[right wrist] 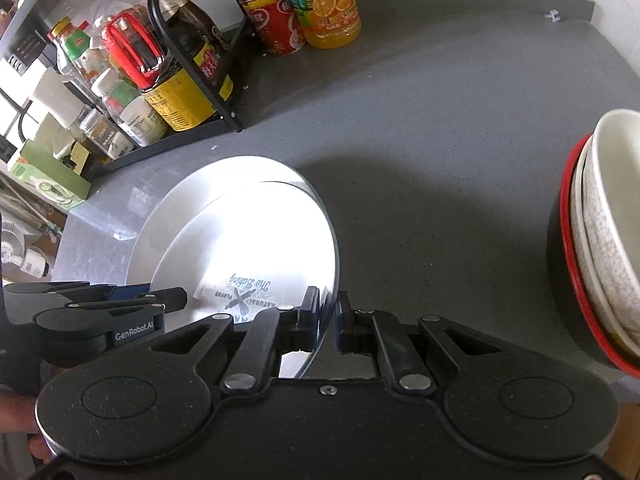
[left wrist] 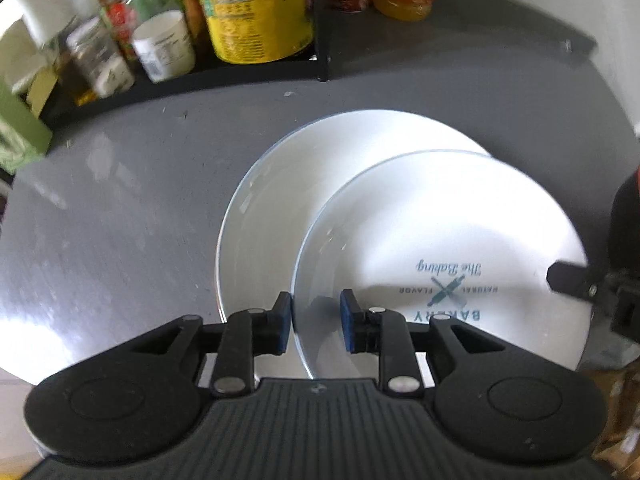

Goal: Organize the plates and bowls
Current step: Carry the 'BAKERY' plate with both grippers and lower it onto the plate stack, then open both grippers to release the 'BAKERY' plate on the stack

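A grey kitchen surface (right wrist: 420,128) runs back to a white wall, with a black wire rack (right wrist: 192,80) of bottles and jars at the far left and an orange drink bottle (right wrist: 324,0) beside a red can (right wrist: 276,24) just right of it. Two white plates lie near the middle: a printed plate (left wrist: 440,232), with bakery lettering, sits on top of a plain plate (left wrist: 280,184) but is shifted toward the right and near side, so the stack does not look squared up yet. Both claws are at the printed plate's rim, one on each side, which looks like a two-handed way of setting or nudging it into line over the plate below. The left claw (left wrist: 316,318) straddles the near-left rim with its blue pads standing apart; the outer pad is about at the edge and the inner one clearly clear of it, so it looks to be loosening, not gripping. The right claw (right wrist: 325,324) has the opposite rim between its jaws, which stand very narrow; whether the pads are pressing on the edge I cannot tell. At the far right of that view a stack of bowls (right wrist: 600,240), white ones nested in a red-rimmed one, stands well apart from the plates
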A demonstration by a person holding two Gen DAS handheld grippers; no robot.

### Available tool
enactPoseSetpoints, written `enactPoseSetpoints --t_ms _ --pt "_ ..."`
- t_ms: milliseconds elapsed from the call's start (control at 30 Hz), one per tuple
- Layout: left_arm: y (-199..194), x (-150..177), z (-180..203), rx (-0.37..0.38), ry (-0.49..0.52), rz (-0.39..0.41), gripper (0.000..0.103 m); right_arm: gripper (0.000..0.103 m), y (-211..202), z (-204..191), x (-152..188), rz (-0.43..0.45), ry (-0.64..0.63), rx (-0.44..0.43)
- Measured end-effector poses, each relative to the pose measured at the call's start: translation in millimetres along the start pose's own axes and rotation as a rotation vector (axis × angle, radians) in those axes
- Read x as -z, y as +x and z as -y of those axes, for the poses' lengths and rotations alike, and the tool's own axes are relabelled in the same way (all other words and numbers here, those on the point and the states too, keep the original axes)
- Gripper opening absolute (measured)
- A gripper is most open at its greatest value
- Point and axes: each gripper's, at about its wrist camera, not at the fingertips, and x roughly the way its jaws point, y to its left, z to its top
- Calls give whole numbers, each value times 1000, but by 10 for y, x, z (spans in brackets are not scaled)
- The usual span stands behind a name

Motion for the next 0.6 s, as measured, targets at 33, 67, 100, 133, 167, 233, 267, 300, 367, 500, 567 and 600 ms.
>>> enactPoseSetpoints --t_ms 33,67,100,133,167,233,267,300,367,500,567,600 --pt "-4 2 30 -13 22 8 24 22 7 -4 12 1 -12 21" --pt "-1 0 47 -22 37 12 24 27 22 -18 24 3 -26 47" --pt "8 -5 62 -30 49 13 24 32 39 -20 32 1 -32 61" --pt "22 -14 68 -37 56 12 24 33 57 -10 38 -5 -26 56" --pt "33 -29 66 -42 60 9 24 33 74 7 42 -9 -13 45" --pt "43 -53 77 -53 77 7 24 35 114 37 50 -21 11 28" --pt "43 -63 86 -62 85 7 23 36 133 44 58 -23 18 22" --pt "46 -76 87 -72 90 8 22 37 155 48 65 -28 27 17" --pt "54 -88 83 -88 103 12 21 37 195 46 87 -37 43 8" --pt "54 -130 39 -109 99 8 21 38 263 -24 118 -51 38 16" --pt "39 -156 15 -126 96 7 20 41 271 -71 122 -51 15 35" --pt "33 -163 5 -131 97 6 20 42 274 -77 120 -53 14 40"
